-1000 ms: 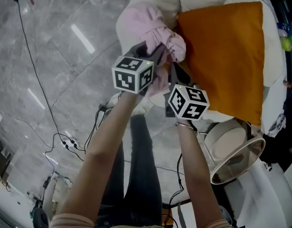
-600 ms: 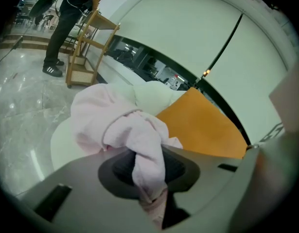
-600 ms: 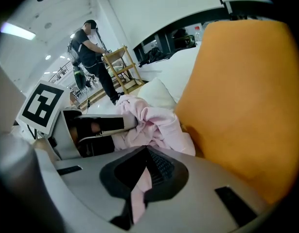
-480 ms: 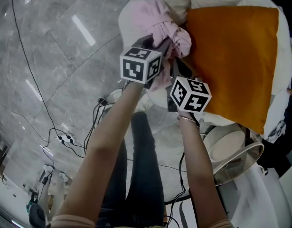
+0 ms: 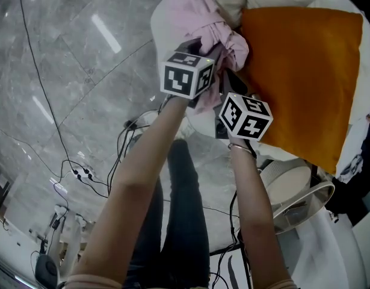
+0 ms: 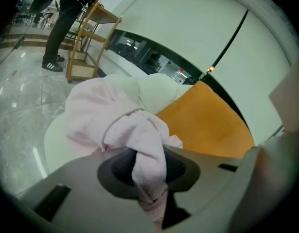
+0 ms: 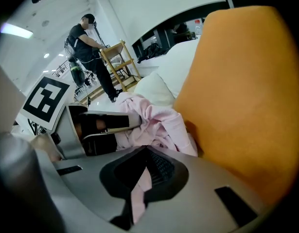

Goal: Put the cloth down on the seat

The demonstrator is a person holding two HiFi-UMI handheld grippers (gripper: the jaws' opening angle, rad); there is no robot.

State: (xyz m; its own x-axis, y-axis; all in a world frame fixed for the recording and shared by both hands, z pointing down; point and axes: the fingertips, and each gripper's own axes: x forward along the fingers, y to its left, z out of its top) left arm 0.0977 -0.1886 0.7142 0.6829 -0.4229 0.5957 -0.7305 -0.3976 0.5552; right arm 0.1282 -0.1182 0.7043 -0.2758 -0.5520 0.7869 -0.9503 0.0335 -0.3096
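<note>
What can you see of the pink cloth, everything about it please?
The pink cloth is soft, thin-looking fabric, crumpled into a loose bundle with deep folds. Most of it is heaped on the cream seat, beside the orange cushion. One twisted fold is pinched in the left gripper, and a narrow strip runs between the closed jaws of the right gripper.

Bright, even indoor light. Lamp glare streaks on glossy floor (image 5: 70, 71), left of left tongs (image 5: 204, 54). Gripper views: heavy fisheye, dark corners; nearest parts blurred, bg sharper. Shadows soft.
</note>
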